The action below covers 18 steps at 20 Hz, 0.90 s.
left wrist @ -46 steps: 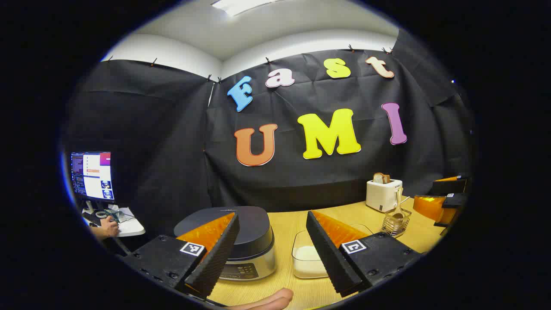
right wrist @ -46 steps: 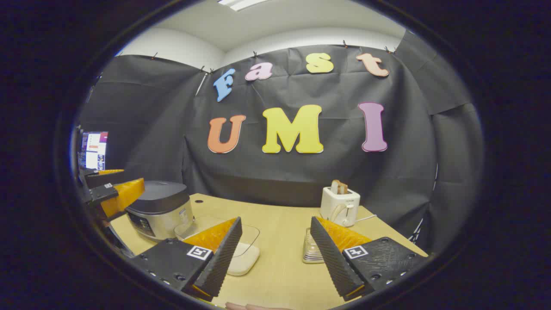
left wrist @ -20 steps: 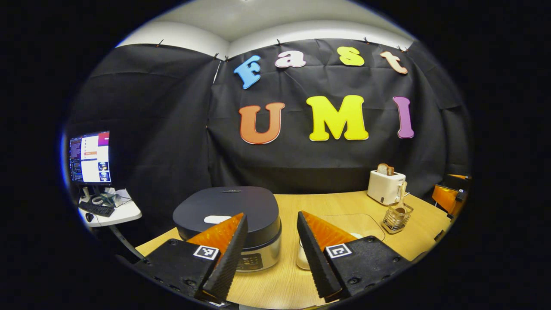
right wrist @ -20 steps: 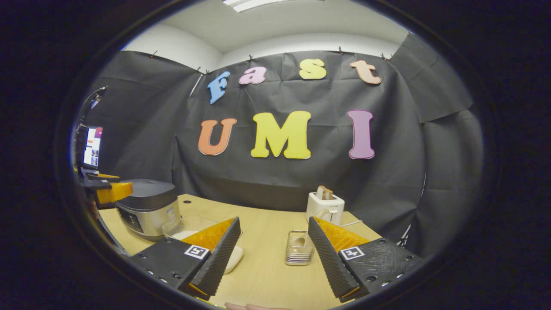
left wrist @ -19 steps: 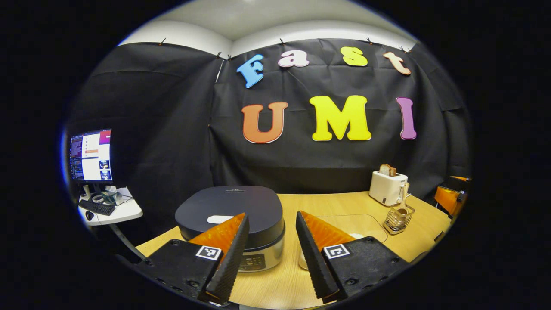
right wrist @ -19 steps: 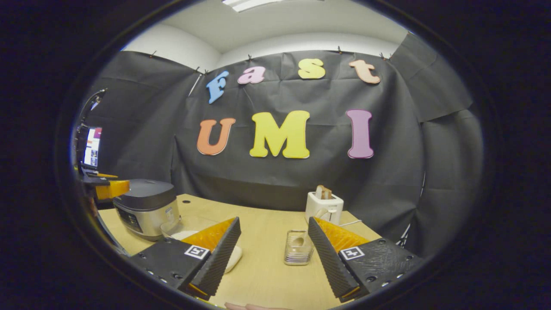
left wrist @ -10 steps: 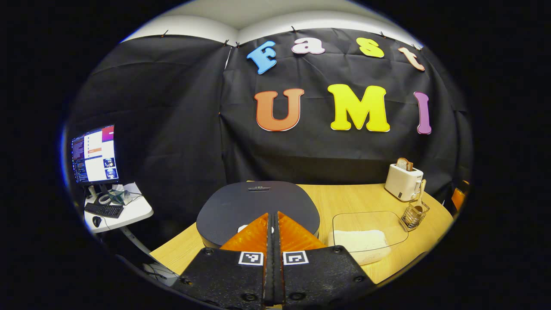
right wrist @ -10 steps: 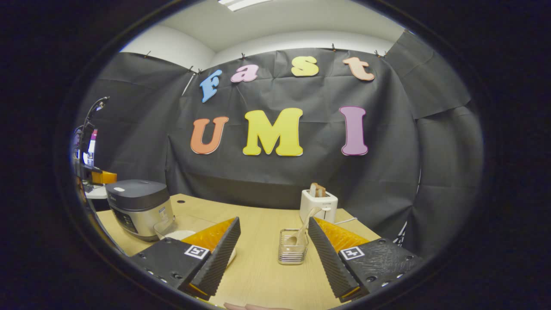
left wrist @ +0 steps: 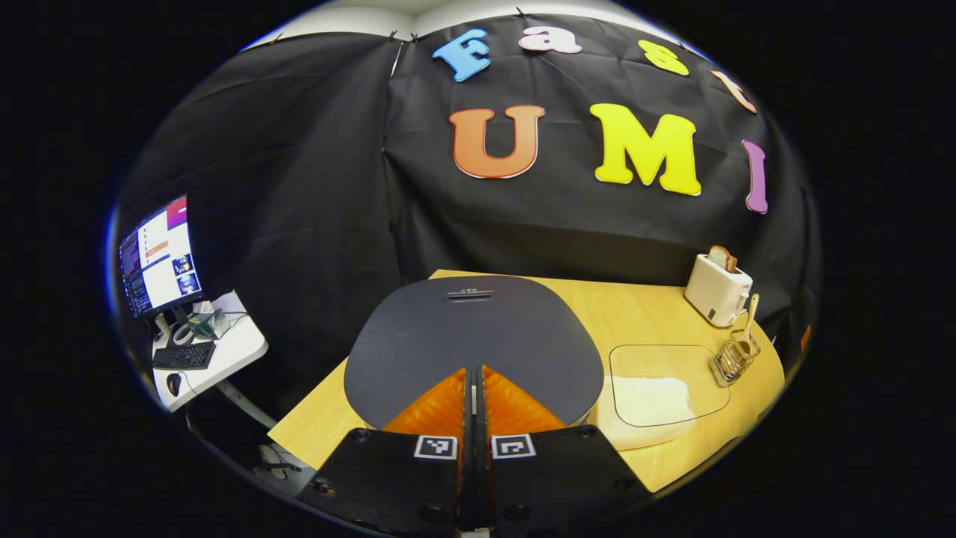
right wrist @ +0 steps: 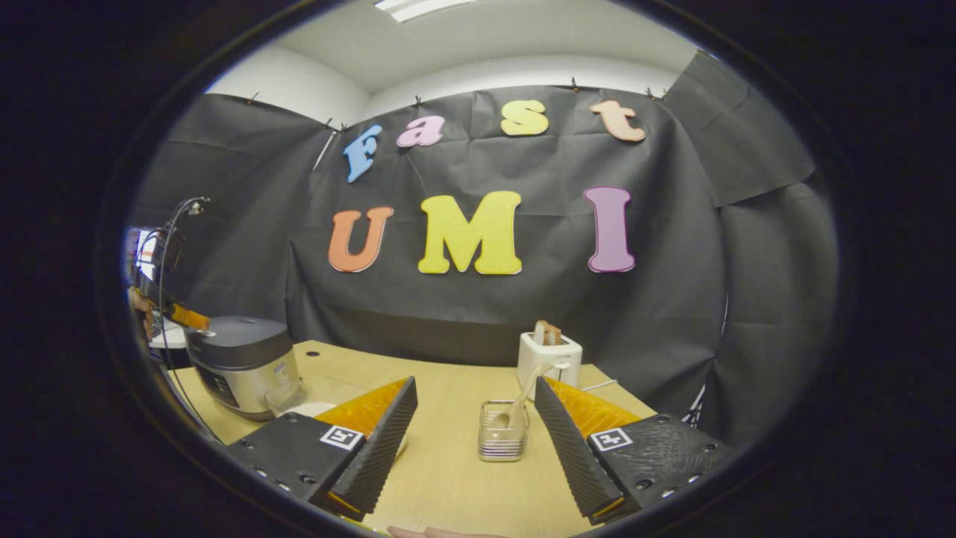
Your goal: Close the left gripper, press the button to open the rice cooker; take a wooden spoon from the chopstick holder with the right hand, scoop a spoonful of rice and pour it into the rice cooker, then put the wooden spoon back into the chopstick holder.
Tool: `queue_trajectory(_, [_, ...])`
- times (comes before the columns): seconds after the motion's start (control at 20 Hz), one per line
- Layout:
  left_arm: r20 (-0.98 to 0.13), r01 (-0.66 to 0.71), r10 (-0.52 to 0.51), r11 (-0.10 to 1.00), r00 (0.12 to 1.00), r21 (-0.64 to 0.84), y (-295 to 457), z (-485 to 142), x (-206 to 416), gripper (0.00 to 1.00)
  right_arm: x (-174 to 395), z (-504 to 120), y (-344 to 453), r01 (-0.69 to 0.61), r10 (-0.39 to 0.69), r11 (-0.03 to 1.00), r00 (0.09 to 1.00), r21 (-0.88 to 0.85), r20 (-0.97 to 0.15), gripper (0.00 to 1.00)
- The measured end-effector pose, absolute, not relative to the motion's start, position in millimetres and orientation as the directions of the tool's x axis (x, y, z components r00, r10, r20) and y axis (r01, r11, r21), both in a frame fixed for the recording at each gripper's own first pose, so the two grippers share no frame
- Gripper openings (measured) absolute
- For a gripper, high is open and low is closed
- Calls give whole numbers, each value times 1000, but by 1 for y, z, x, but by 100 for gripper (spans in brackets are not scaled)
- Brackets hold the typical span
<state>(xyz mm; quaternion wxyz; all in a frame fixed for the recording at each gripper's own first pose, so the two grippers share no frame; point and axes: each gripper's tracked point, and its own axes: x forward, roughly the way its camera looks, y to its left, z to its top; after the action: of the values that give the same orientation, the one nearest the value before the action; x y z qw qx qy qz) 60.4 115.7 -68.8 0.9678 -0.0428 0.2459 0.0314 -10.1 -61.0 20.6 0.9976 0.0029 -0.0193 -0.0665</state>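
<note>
Booth with black cloth walls
A wooden table (right wrist: 455, 478) under a ceiling light (right wrist: 422, 6); a monitor (left wrist: 157, 255) far left of the fingers.

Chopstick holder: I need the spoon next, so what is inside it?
A wooden spoon stands in the chopstick holder, handle leaning toward the toaster. Its bowl's lower part is hidden behind the wires.

Dark grey rice cooker (left wrist: 473, 336), white toaster (left wrist: 716, 288), tan table (left wrist: 642, 314).

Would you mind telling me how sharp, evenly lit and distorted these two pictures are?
Left gripper view: sharp, evenly lit, no glare on the rice cooker; the table edge bows strongly. Right gripper view: sharp, a ceiling light overexposed at the top; the table edge curves, the toaster looks crisp.
</note>
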Motion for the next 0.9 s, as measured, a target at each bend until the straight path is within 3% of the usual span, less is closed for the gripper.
queue_trajectory(0.3, [-499, -18, 4, 1000, 867, -23, 115, -72, 62, 2, -14, 26, -67, 132, -134, 991, 990, 38, 46, 94])
queue_trajectory(0.9, [-529, -137, 160, 987, 834, 82, 115, -75, 57, 3, -19, 30, -83, 145, -150, 985, 988, 87, 44, 94])
